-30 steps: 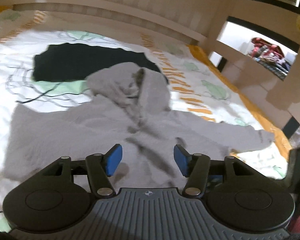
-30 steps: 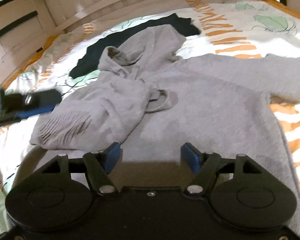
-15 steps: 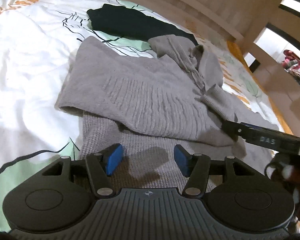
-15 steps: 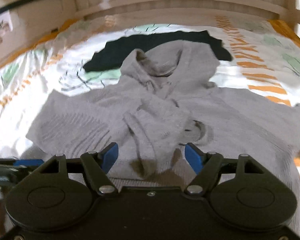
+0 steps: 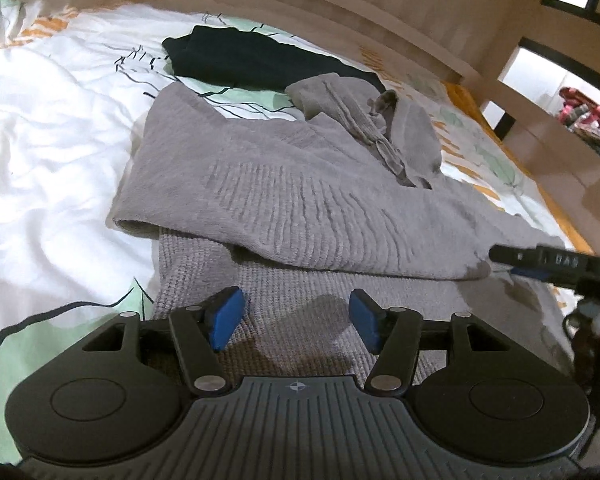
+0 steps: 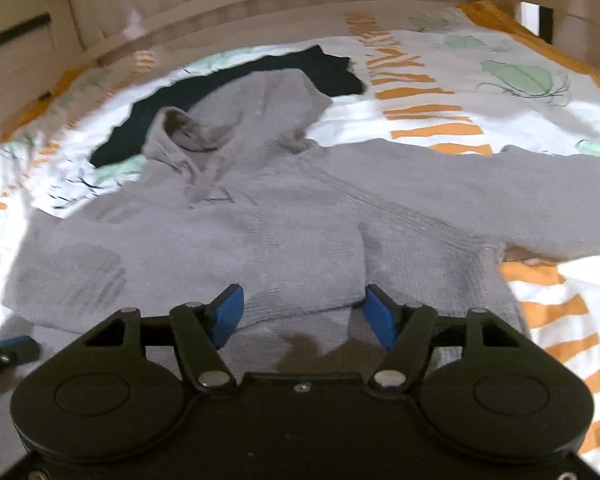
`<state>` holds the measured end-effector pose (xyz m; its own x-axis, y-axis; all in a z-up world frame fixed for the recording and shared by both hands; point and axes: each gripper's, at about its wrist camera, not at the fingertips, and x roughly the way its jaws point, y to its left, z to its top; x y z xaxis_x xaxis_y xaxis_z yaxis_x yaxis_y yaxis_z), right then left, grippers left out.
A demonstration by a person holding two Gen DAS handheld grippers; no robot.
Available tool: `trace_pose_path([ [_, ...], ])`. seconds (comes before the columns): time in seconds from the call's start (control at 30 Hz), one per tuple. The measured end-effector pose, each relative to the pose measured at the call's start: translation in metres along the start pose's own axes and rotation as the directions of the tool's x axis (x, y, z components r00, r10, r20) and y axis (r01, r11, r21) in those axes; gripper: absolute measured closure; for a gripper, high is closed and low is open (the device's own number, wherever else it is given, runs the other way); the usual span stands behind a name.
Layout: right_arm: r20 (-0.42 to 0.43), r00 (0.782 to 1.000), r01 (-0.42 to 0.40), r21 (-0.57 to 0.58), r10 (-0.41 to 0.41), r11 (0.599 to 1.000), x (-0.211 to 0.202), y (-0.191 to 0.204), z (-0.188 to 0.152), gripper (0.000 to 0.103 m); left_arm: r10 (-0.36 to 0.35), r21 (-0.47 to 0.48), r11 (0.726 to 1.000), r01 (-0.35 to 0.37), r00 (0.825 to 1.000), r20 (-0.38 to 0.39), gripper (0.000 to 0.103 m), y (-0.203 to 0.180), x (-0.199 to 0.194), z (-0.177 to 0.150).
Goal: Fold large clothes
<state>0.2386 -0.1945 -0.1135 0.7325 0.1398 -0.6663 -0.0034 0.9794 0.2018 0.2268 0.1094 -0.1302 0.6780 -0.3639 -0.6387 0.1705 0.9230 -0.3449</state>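
Bed (image 5: 40, 152), grey hoodie (image 6: 284, 224); our left gripper (image 5: 296, 322) gapes empty; right gripper (image 6: 302, 312) closing, empty; folded sleeve (image 5: 300, 216) may slip if snagged.

Left tongs (image 5: 296, 320) tilted downward, blue pads apart, nothing gripped between them. Right tongs (image 6: 302, 314) tilted downward too, jaws closing, pads not yet pressing on anything. Both low, side by side.

dim warm indoor light, soft shadows, fisheye-bent edges, slight motion blur.
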Motion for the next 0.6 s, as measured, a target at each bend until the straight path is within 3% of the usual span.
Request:
trace_pose_path([
  [0.13,-0.003,0.998,-0.059,0.123,0.06,0.991,0.007,-0.016,0.007,0.034,0.01,0.019,1.0,-0.01,1.0,0.001,0.044,-0.003,0.0,0.0],
  [0.17,-0.001,0.998,-0.068,0.153,0.069,0.986,0.008,-0.02,0.008,0.04,0.009,0.018,1.0,-0.009,1.0,0.002,0.044,-0.003,0.0,0.0],
  [0.27,0.02,0.999,-0.049,0.16,0.046,0.986,0.006,-0.024,0.016,0.089,0.007,0.012,1.0,-0.007,1.0,-0.001,0.043,-0.003,-0.001,0.002],
  [0.37,0.057,0.995,-0.087,0.073,0.083,0.994,-0.008,-0.01,0.033,0.09,0.013,0.022,1.0,-0.013,1.0,-0.013,0.043,-0.006,-0.002,0.006],
  [0.47,0.158,0.983,-0.094,-0.015,0.095,0.995,-0.033,0.0,0.058,0.09,0.031,0.044,0.999,-0.03,0.999,-0.019,0.043,-0.009,-0.003,0.009],
  [0.53,0.191,0.979,-0.075,-0.01,0.075,0.997,-0.041,-0.005,0.071,0.09,0.039,0.042,0.998,-0.038,0.999,-0.017,0.043,-0.008,-0.005,0.009],
  [0.6,0.191,0.981,-0.006,0.005,0.005,1.0,-0.036,-0.016,0.077,0.09,0.04,0.036,0.999,-0.039,0.999,-0.02,0.043,-0.005,-0.007,0.008],
])
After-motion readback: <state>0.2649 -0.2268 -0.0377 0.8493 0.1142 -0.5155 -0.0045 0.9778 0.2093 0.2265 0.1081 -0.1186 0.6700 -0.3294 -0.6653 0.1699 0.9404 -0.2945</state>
